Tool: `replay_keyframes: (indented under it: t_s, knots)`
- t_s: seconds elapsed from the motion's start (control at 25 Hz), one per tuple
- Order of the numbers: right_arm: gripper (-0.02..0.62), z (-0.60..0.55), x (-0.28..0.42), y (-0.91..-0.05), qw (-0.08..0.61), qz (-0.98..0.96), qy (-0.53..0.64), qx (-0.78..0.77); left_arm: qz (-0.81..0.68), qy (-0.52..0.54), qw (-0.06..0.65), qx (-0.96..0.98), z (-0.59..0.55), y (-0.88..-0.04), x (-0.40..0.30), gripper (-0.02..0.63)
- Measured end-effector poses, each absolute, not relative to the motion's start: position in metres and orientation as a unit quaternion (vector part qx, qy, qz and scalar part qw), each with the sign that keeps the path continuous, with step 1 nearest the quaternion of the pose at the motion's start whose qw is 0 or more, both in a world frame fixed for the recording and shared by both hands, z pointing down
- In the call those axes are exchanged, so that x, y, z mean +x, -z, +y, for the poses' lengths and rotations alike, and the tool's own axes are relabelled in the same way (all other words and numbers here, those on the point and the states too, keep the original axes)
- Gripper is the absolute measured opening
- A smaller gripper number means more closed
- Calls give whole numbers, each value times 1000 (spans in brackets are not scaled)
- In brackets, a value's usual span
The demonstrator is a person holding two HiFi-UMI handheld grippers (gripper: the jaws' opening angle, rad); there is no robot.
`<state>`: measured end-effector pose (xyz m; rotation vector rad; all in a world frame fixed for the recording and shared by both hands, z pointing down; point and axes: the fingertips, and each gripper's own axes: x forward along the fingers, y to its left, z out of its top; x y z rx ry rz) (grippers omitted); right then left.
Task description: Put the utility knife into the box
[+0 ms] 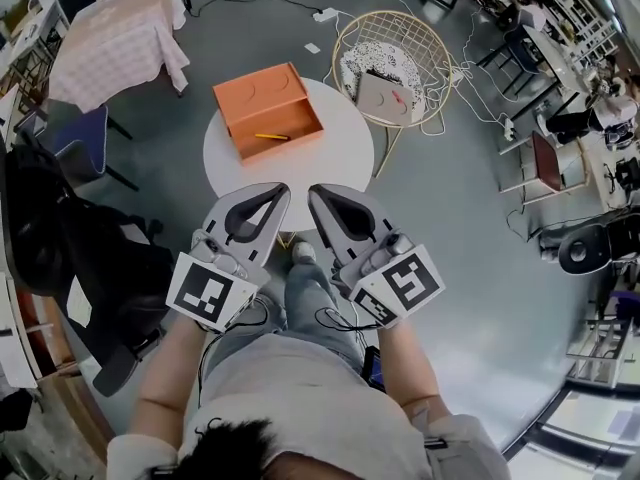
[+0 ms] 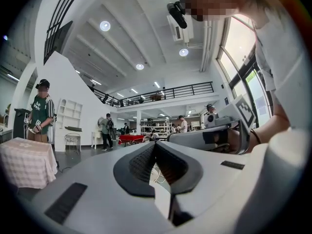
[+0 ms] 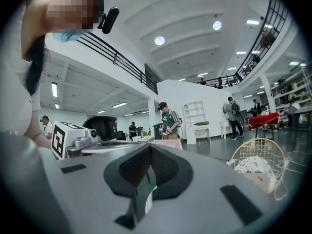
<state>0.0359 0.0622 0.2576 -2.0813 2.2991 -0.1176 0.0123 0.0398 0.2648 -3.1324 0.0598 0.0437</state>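
– Yellow and slim, the utility knife point(image 1: 272, 136) seems to lie inside the orange box point(image 1: 258, 90), well ahead of both jaws. Is anything left to go wrong?

– I judge the task near done, so the risk is in meddling. The box sits toward the far left of the round white worktop point(image 1: 340, 153), beyond the jaw tips. A reach that clips its wall could shove it toward the edge. The knife lies flat on the box floor, so a pinch from above might skid off it.

– And the jaws?

– The left gripper point(image 1: 281, 190) is clenched, its pads meeting at the tip with nothing between them point(image 2: 155, 143). The right gripper point(image 1: 314, 192) is the same, closed on nothing point(image 3: 148, 146). Both hang close to the person, apart from the worktop and touching nothing.
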Motion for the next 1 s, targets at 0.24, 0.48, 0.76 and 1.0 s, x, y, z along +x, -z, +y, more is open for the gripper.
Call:
replay_keyframes:
  t_s: [0.24, 0.48, 0.76, 1.0]
  knots:
    - [6, 69, 25, -250, 31, 741, 31, -670, 18, -15, 7, -1000, 42, -261, 5, 9]
    - [6, 69, 25, -245, 35, 741, 28, -670, 19, -14, 9, -1000, 38, -257, 8, 9]
    - [6, 76, 14, -240, 31, 742, 14, -670, 21, -22, 13, -999, 44, -253, -2, 9]
    - [6, 72, 15, -239, 25, 743, 12, -669, 17, -27, 15, -999, 43, -250, 2, 9]
